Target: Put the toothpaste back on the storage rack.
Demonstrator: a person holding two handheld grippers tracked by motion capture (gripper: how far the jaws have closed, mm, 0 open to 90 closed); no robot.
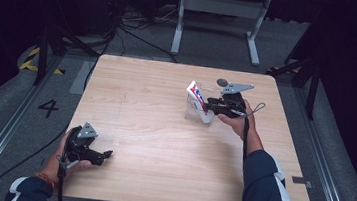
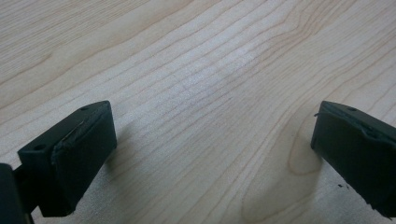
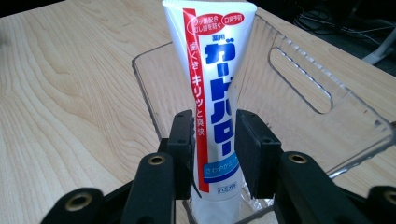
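Note:
A white toothpaste tube [image 3: 212, 84] with red and blue print stands in a clear plastic container [image 3: 299, 88] on the wooden table [image 1: 162, 144]. My right gripper [image 3: 214, 140] is shut on the tube's lower part, one jaw on each side. In the high view the tube [image 1: 196, 95] leans up and left out of the container [image 1: 198, 113], and the right gripper [image 1: 210, 104] reaches it from the right. My left gripper [image 1: 106, 155] rests low at the table's near left, open, with only bare wood between its jaws [image 2: 212, 154].
A small dark round object [image 1: 222, 82] and a thin clear piece [image 1: 207, 88] lie just behind the container. A white table frame [image 1: 220, 14] and cables stand on the floor beyond the far edge.

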